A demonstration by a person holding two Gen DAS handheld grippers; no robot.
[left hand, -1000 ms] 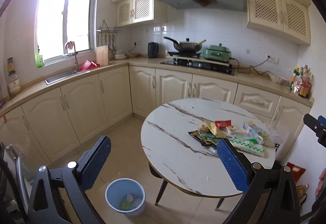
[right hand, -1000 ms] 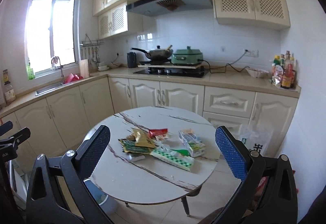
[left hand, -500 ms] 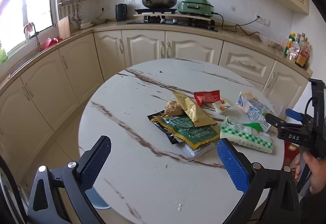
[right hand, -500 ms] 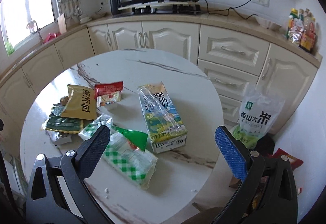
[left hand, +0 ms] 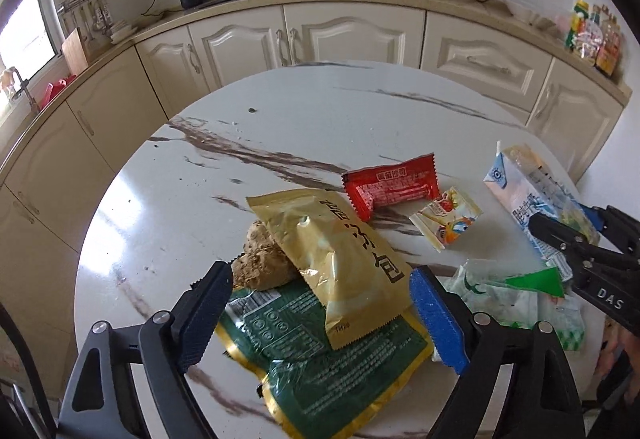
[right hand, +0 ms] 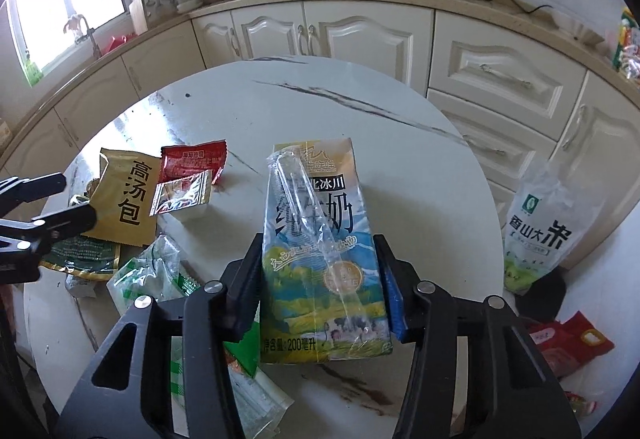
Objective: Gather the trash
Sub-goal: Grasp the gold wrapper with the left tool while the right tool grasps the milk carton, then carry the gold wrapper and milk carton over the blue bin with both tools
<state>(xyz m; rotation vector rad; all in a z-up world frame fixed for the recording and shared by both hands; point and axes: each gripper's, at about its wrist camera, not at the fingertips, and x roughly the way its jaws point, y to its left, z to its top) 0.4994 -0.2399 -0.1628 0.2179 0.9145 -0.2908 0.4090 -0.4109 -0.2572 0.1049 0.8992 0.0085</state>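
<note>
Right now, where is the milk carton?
The milk carton lies on the table's right side, between the right tool's fingers, beside the green-checked wrapper.

Each tool, left (left hand: 320,313) and right (right hand: 320,281), is a matte black frame with triangular cut-outs and round silver screws at its joints. Its two fingers (left hand: 434,319) carry blue, finely ribbed pads. White letters "DAS" mark the right tool's side.

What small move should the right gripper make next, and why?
Probably close the right gripper onto the blue-and-yellow milk carton and lift. Its fingers already flank the carton's sides on the round white marble table, seemingly touching or nearly so. The left gripper straddles the gold foil pouch, open.
</note>
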